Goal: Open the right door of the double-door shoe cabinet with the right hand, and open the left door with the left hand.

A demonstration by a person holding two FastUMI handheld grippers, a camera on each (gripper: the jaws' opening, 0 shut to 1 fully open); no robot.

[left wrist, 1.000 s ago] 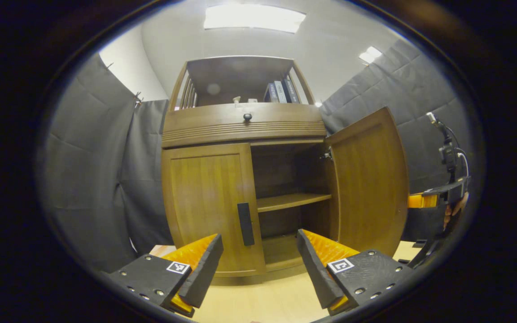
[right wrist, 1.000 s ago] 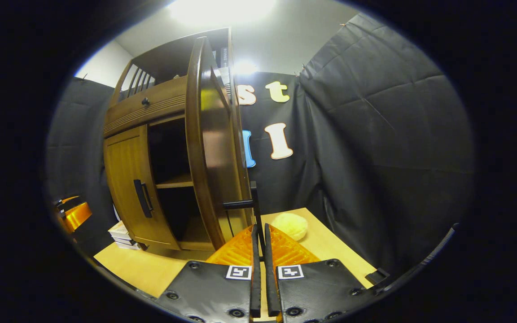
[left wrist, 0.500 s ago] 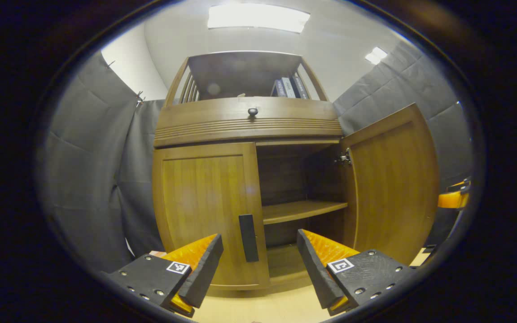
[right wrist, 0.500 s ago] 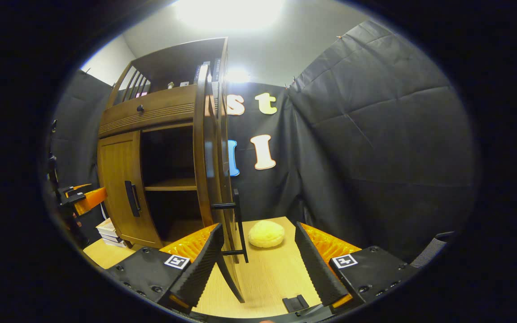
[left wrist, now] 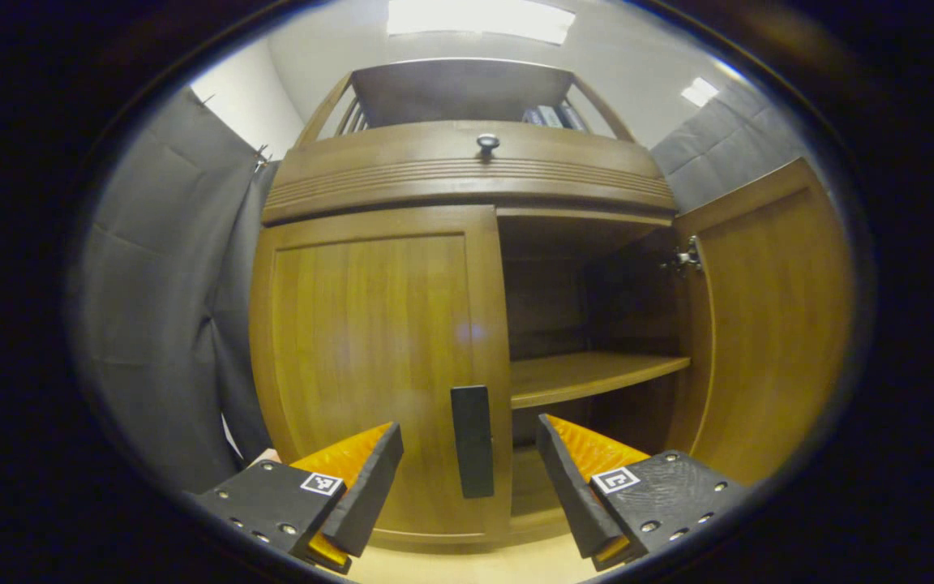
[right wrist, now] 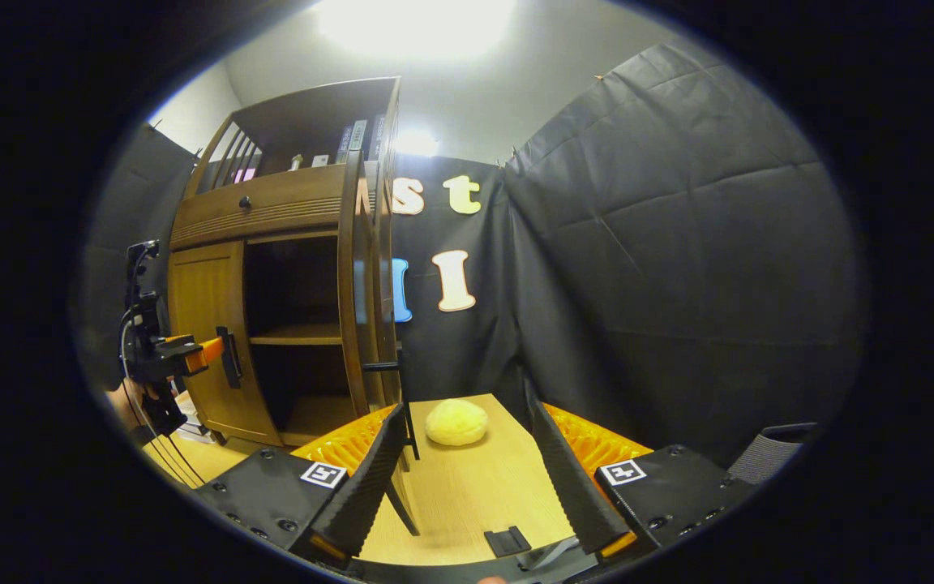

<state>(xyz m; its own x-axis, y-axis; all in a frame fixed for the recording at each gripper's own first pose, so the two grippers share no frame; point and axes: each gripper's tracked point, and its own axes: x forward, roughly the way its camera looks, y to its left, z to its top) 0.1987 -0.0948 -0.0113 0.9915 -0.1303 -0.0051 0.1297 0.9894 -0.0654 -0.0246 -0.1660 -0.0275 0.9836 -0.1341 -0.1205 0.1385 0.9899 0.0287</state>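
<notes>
Framing left door handle (left wrist: 472,440), spread tongs (left wrist: 467,470)

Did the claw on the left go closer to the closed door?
Yes. The left claw has moved toward the cabinet: the closed left door looks bigger than before, and its handle now sits between the open fingers.

left door (left wrist: 378,357) shut, right door (left wrist: 767,324) swung wide, interior unobstructed
</notes>
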